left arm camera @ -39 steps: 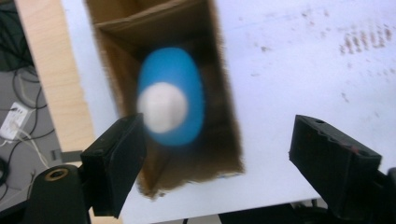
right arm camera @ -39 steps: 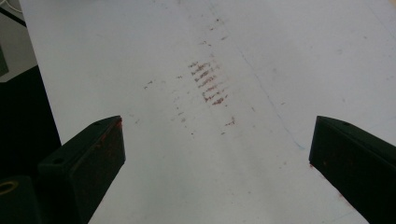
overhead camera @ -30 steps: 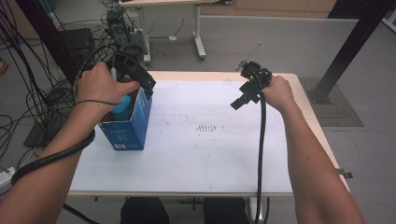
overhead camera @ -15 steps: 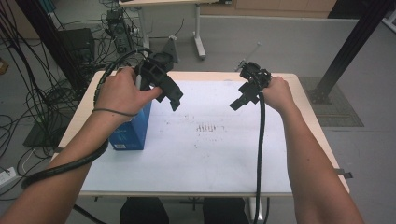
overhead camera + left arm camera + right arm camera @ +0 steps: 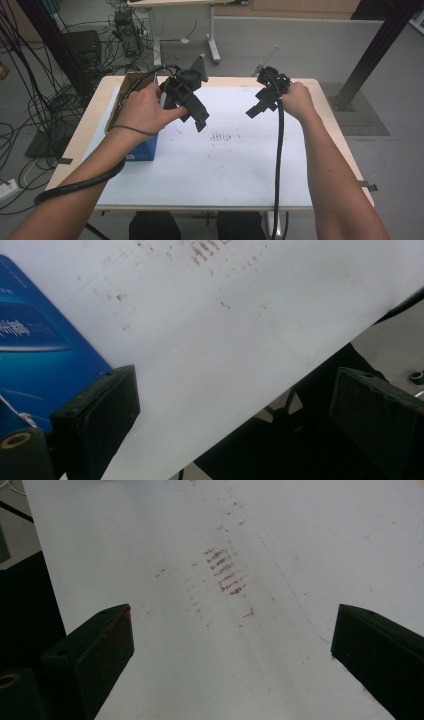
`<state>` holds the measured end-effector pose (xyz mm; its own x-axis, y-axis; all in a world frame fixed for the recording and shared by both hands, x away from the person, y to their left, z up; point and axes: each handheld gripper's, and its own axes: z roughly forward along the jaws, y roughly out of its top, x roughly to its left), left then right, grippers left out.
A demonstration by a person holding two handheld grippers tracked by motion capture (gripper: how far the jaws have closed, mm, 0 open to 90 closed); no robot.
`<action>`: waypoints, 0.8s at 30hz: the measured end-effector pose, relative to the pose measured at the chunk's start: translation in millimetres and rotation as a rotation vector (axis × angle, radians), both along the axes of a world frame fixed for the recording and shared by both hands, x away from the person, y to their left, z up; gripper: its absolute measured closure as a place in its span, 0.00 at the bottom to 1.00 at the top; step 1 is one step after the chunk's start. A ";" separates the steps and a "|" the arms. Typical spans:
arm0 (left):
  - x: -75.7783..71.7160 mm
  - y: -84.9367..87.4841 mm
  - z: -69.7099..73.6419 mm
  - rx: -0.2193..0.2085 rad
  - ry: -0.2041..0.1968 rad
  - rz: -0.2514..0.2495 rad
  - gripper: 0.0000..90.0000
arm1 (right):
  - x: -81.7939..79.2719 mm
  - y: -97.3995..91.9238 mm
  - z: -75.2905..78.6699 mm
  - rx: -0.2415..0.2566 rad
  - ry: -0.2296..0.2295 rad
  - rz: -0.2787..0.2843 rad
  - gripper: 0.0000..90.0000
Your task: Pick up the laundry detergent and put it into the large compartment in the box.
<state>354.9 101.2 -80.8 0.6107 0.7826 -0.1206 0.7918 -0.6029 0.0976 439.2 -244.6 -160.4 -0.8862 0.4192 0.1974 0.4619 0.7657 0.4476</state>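
1. Broadly, the table [image 5: 320, 165] carries a white sheet with brownish smudges [image 5: 222, 137] near its middle.
2. Next, the blue box [image 5: 142, 147] stands upright at the table's left edge, top flaps open, partly behind the left hand [image 5: 145, 110].
3. It looks like light, fairly stiff cardboard with smooth printed faces that may slip; gripping a top wall edge seems safest.
4. Left gripper [image 5: 200, 117]: jaws spread wide with nothing between them, having just been opening, beside the box.
5. Right gripper [image 5: 255, 110]: jaws apart, empty, above the sheet.

Left gripper [image 5: 200, 120] raised, jaws just opened wide, empty; right gripper [image 5: 255, 111] raised, jaws wide, empty.
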 end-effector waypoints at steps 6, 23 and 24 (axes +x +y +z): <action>1.9 1.7 -1.4 -0.010 0.009 -0.002 0.06 | 0.3 0.4 0.0 0.001 0.002 -0.002 0.04; 3.1 0.1 -7.5 -0.023 0.021 -0.009 0.06 | -1.7 -1.6 0.9 0.007 0.000 -0.005 0.04; 2.7 0.2 -7.5 -0.027 0.019 -0.010 0.06 | -1.8 -2.2 1.0 0.007 -0.003 -0.002 0.04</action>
